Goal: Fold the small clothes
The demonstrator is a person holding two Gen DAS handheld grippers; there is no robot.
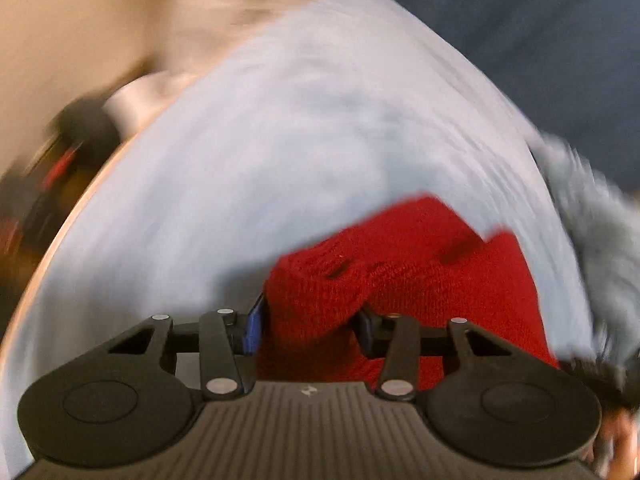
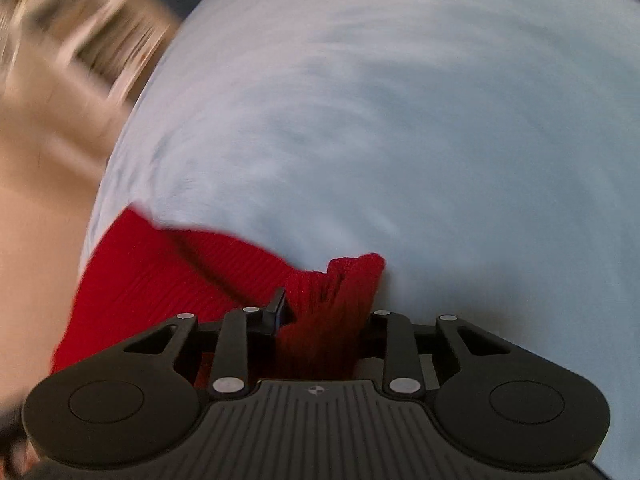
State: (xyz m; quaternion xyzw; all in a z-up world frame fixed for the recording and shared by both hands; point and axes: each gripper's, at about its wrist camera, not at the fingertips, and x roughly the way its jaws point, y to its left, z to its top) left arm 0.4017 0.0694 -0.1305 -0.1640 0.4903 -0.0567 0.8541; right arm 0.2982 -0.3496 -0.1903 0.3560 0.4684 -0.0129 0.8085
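A small red knitted garment (image 1: 400, 264) is held up over a pale blue cloth-covered table (image 1: 280, 140). My left gripper (image 1: 310, 328) is shut on one bunched edge of it. My right gripper (image 2: 324, 320) is shut on another bunched edge of the red garment (image 2: 180, 280), which stretches away to the left in the right wrist view. Both views are blurred by motion. The fingertips are mostly buried in the fabric.
A grey fluffy garment (image 1: 592, 216) lies at the table's right side in the left wrist view. Dark blue surface (image 1: 540, 40) lies beyond the table. Beige floor (image 2: 44, 184) and blurred dark objects (image 1: 60, 152) sit off the table's left edge.
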